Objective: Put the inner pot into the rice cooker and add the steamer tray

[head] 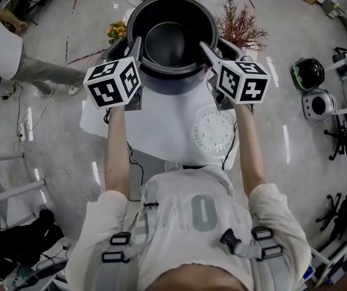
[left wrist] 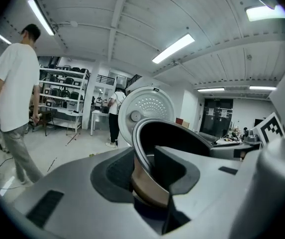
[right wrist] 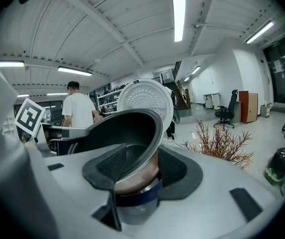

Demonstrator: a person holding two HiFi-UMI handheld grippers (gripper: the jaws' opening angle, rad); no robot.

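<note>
Now | left fingers (left wrist: 113, 177) pinch inner pot (left wrist: 182, 139) rim | right fingers (right wrist: 108, 166) pinch opposite rim

A small white worktop (head: 161, 126) stands on a glossy grey floor (head: 64, 156). At its far end sits the rice cooker (head: 174, 83), its lid tipped open towards the far side. The round white steamer tray (head: 213, 132), pierced with small holes, lies flat near the right edge, apart from the cooker. A bunch of yellow flowers (head: 116, 30) shows at the far left corner and a reddish dried plant (head: 241, 26) at the far right; whether they rest on the worktop cannot be told. A dark cable (head: 132, 157) hangs off the near left edge.
</note>
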